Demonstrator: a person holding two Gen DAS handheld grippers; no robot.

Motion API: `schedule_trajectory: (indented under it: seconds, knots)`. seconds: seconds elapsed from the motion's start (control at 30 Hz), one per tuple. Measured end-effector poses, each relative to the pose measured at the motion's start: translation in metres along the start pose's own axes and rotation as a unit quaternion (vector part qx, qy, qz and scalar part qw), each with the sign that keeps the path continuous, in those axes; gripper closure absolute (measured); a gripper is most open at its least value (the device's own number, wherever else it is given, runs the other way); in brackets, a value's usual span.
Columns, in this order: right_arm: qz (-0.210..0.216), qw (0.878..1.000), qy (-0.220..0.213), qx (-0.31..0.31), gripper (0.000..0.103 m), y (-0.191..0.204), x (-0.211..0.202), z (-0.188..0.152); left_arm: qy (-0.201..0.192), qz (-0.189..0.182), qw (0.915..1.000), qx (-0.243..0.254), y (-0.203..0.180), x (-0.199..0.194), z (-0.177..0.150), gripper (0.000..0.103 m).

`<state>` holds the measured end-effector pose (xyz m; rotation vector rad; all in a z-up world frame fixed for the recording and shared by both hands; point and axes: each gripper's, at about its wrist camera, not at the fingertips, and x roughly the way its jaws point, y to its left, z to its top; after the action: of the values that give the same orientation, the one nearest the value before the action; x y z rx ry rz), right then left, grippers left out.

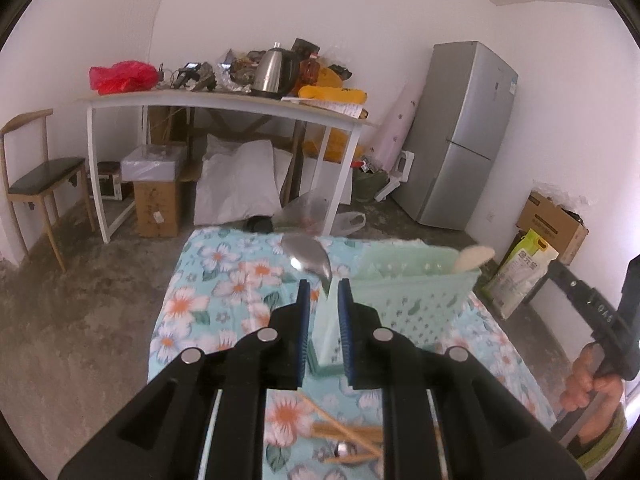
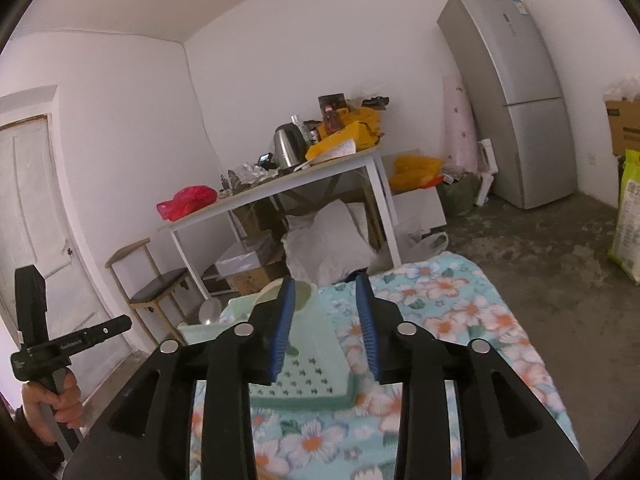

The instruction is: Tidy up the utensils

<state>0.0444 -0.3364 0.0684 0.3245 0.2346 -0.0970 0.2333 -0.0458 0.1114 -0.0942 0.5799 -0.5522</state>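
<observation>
My left gripper (image 1: 325, 282) is shut on the handle of a metal spoon (image 1: 310, 259), whose bowl sticks out ahead, above the left end of a mint-green perforated basket (image 1: 420, 304) on the floral tablecloth (image 1: 224, 280). A cream spoon (image 1: 474, 258) stands in the basket's far right corner. Wooden chopsticks (image 1: 344, 434) and another small metal utensil (image 1: 345, 449) lie on the cloth under the gripper. My right gripper (image 2: 329, 280) is open and empty above the basket (image 2: 316, 352); the cream spoon (image 2: 276, 292) shows behind its left finger.
A white table (image 1: 224, 100) with a kettle (image 1: 274, 70), a red bag and clutter stands behind. Boxes and white sacks sit under it. A grey fridge (image 1: 464, 128) is at right, a wooden chair (image 1: 40, 176) at left, a cardboard box (image 1: 554, 224) at far right.
</observation>
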Motion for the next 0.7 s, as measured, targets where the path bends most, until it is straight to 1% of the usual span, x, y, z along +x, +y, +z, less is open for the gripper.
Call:
schedule_trajectory:
  seconds: [0.07,0.1,0.23,0.4,0.53,0.63,0.67,0.7]
  knots:
    - [-0.003,1.0,0.007,-0.003,0.062,0.003,-0.012,-0.004,0.006,0.001,1.0,-0.003,0.001,-0.007,-0.01,0.09]
    - [-0.004,1.0,0.015,-0.005,0.062,0.005,-0.016,-0.007,0.011,-0.001,0.9999,-0.005,0.002,-0.012,-0.017,0.09]
    - [-0.003,0.998,0.056,-0.006,0.057,0.012,-0.033,-0.027,0.031,-0.011,0.9994,-0.008,-0.002,-0.025,-0.045,0.089]
    - [-0.013,0.99,0.138,0.012,0.056,0.019,-0.039,-0.071,0.058,-0.034,0.9973,-0.03,-0.008,-0.035,-0.085,0.088]
    - [-0.021,0.983,0.178,0.033,0.056,0.02,-0.049,-0.103,0.07,-0.053,0.9947,-0.053,-0.013,-0.042,-0.116,0.088]
    - [-0.008,0.977,0.208,0.051,0.056,0.021,-0.057,-0.121,0.091,-0.084,0.9899,-0.069,-0.02,-0.044,-0.14,0.088]
    - [0.009,0.971,0.23,0.058,0.056,0.023,-0.056,-0.132,0.103,-0.091,0.9881,-0.069,-0.024,-0.042,-0.148,0.088]
    - [0.016,0.969,0.241,0.06,0.056,0.027,-0.057,-0.138,0.118,-0.096,0.986,-0.068,-0.027,-0.04,-0.157,0.088]
